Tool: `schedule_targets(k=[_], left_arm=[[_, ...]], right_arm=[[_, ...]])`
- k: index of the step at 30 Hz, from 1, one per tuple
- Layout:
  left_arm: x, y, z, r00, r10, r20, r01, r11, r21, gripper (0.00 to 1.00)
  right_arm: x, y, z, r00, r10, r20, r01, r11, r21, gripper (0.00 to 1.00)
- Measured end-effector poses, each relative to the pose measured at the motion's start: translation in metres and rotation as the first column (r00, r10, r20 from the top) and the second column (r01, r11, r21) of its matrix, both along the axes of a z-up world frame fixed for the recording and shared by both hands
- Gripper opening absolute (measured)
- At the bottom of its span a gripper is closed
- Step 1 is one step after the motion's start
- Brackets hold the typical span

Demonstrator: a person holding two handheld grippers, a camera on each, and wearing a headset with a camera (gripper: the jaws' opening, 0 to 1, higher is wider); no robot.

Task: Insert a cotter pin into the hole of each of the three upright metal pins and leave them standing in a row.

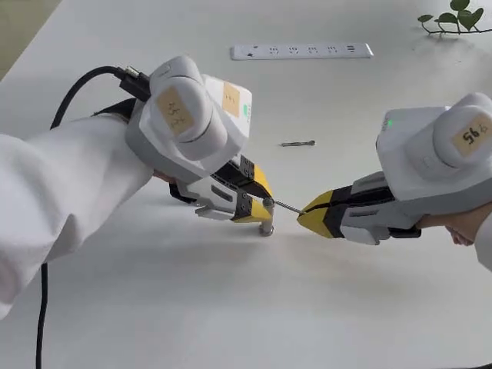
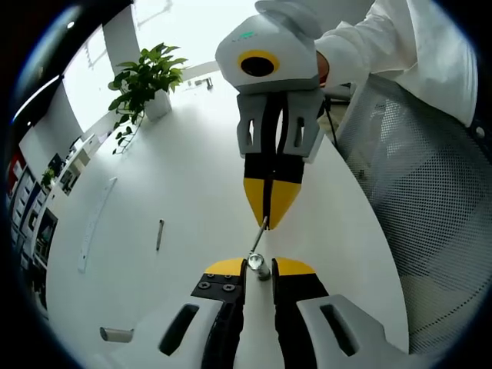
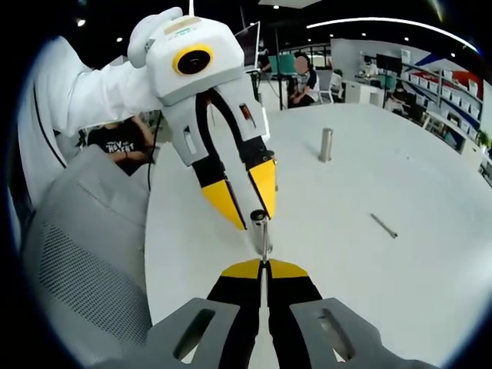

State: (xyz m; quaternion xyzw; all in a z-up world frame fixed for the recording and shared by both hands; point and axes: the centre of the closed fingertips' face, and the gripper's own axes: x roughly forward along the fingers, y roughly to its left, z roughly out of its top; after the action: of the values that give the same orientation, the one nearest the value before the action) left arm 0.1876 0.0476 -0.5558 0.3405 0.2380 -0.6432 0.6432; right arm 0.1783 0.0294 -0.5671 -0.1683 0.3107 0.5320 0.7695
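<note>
Left gripper [image 1: 260,198] and right gripper [image 1: 306,212] hem in the upright pin [image 1: 267,224]; held cotter pin [image 1: 288,206] bridges the gap. Table [image 1: 231,307] open in front; loose cotter pin [image 1: 297,143] behind.

The light was bright and even. The white table [image 1: 231,307] carried only soft, pale shadows. In the left gripper view the far background was overexposed, the metal pin [image 2: 258,265] had a small glint, and the cotter pin [image 2: 259,233] was sharp. Both gripper views bent at the edges. In the right one a curved light strip [image 3: 384,21] shone on the dark ceiling [image 3: 115,19].

Power strip [image 1: 301,51], potted plant [image 2: 146,77] — white table [image 1: 231,315].
</note>
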Motion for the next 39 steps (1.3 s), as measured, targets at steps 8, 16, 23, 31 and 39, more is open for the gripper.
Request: schedule_targets(k=[8,16,23,31,39], left_arm=[[0.001,0.001,-0.001,1.000,0.007,-0.002,-0.007,1.000,0.006,0.11],[0.002,0.000,-0.002,1.000,0.003,0.000,-0.003,1.000,0.008,0.10],[0.003,-0.001,-0.003,1.000,0.012,-0.016,-0.012,1.000,0.004,0.08],[0.001,0.000,-0.003,0.996,0.067,-0.063,-0.067,0.998,-0.001,0.07],[0.001,0.002,-0.003,0.989,0.117,-0.093,-0.117,0.993,-0.001,0.07]], right_arm=[[-0.001,-0.004,0.002,0.999,0.033,0.013,-0.033,0.999,-0.024,0.00],[-0.003,-0.002,-0.001,0.999,0.052,0.010,-0.051,0.998,-0.033,0.00],[-0.002,0.003,-0.003,0.998,0.067,0.012,-0.066,0.997,-0.038,0.00],[0.001,0.006,-0.003,0.996,0.084,0.020,-0.083,0.995,-0.048,0.00],[0.002,0.008,-0.003,0.993,0.113,0.034,-0.111,0.992,-0.068,0.00]])
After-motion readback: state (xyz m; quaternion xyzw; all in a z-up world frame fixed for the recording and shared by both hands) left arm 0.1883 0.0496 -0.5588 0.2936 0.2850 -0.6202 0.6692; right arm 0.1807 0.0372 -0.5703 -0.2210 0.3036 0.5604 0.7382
